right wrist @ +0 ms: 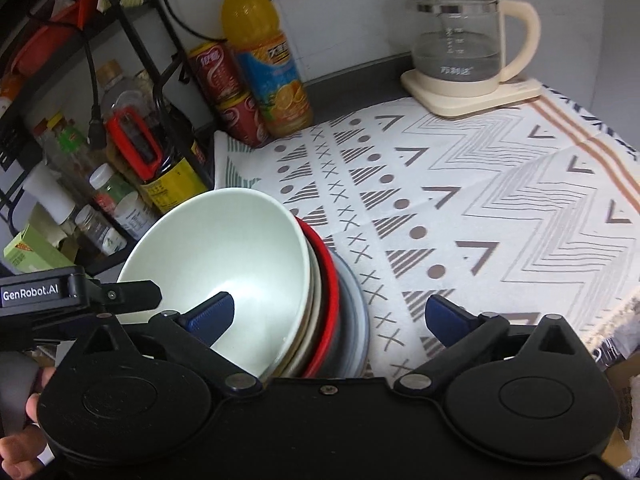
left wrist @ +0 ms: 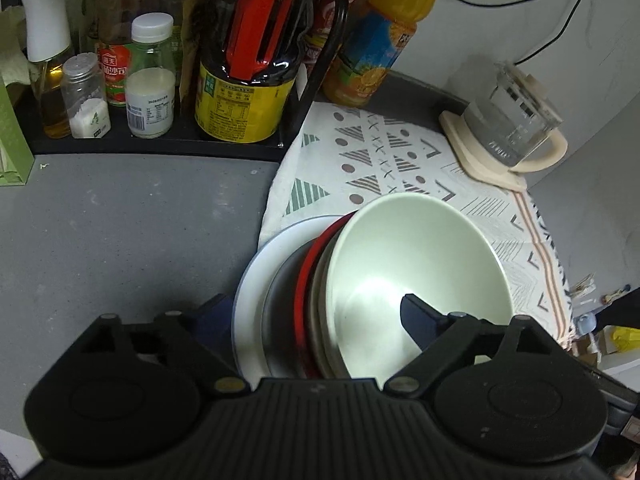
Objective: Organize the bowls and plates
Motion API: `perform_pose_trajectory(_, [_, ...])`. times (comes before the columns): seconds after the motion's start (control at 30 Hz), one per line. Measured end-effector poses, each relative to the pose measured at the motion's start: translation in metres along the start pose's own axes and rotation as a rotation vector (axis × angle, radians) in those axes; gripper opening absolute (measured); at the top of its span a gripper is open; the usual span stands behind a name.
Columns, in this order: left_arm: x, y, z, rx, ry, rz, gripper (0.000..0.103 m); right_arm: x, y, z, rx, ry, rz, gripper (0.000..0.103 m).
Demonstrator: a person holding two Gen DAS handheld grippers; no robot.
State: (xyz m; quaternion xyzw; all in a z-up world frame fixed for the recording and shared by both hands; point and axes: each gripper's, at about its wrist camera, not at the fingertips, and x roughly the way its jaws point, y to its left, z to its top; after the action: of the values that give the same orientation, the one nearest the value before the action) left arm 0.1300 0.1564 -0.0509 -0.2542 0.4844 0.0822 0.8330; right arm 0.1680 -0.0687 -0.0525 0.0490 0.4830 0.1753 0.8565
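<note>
stack (right wrist: 320, 312): bowls and plates nesting — pale bowl (right wrist: 224, 264) topmost
left gripper (left wrist: 316, 312): fingers apart, straddling stack's rims
right gripper (right wrist: 332, 314): fingers apart, straddling too — neither clamping

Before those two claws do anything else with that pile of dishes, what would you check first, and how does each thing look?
1. Both grippers straddle the stack: left gripper and right gripper each have one finger inside the pale green bowl: ok.
2. Jaws closed on the stack: wide apart, not ok.
3. Stack nested in order, bowl, red dish, grey plate: ok.
4. Free cloth beside it: ok.
5. Kettle well clear: ok.
</note>
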Motion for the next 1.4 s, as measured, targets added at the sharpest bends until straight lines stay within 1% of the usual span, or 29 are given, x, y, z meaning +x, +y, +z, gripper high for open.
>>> perform_pose_trajectory(0.07, [-0.002, 0.001, 0.000, 0.000, 0.000, -0.007, 0.092, -0.007, -0.004, -0.003, 0.012, -0.015, -0.022, 0.103])
perform_pose_trajectory(0.3, [-0.011, -0.004, -0.003, 0.046, -0.013, -0.020, 0.093, -0.022, -0.018, -0.010, 0.059, -0.054, -0.075, 0.103])
perform_pose_trajectory(0.57, [-0.019, -0.015, -0.009, 0.083, -0.033, -0.028, 0.093, -0.038, -0.023, -0.014, 0.047, -0.086, -0.100, 0.103])
perform_pose_trajectory(0.67, [-0.023, -0.020, -0.012, 0.082, -0.044, -0.035, 0.093, -0.050, -0.026, -0.017, 0.037, -0.108, -0.106, 0.103])
perform_pose_trajectory(0.8, [-0.032, -0.032, -0.018, 0.113, -0.075, -0.032, 0.093, -0.068, -0.032, -0.022, 0.030, -0.130, -0.106, 0.103])
perform_pose_trajectory(1.03, [-0.060, -0.045, -0.040, 0.118, -0.112, -0.016, 0.093, -0.104, -0.040, -0.038, 0.027, -0.156, -0.108, 0.103])
perform_pose_trajectory(1.17, [-0.077, -0.053, -0.055, 0.154, -0.134, -0.009, 0.093, -0.120, -0.043, -0.048, 0.030, -0.171, -0.101, 0.103])
perform_pose_trajectory(1.4, [-0.103, -0.060, -0.083, 0.180, -0.157, -0.007, 0.093, -0.150, -0.044, -0.069, 0.019, -0.204, -0.102, 0.103])
